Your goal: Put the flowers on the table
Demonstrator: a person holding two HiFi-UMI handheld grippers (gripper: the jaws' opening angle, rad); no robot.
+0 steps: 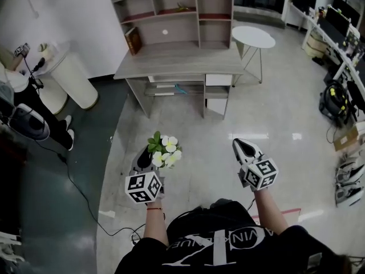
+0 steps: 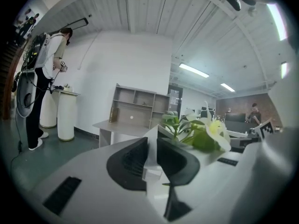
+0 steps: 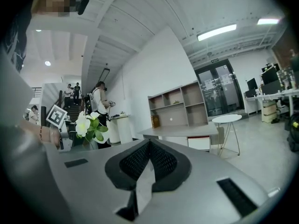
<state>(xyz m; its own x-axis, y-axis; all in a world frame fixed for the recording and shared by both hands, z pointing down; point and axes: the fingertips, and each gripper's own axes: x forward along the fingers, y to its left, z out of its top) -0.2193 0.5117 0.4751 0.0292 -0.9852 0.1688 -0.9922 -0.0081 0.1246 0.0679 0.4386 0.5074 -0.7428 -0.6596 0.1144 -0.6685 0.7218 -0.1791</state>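
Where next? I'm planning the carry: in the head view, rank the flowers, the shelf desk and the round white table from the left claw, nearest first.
1. flowers, held in the left claw.
2. shelf desk, straight ahead.
3. round white table, farther ahead, to the right.

The flowers (image 1: pixel 165 150), white blossoms with yellow centres and green leaves, stand upright clamped in the left gripper (image 1: pixel 147 157), well short of the grey table (image 1: pixel 177 66).
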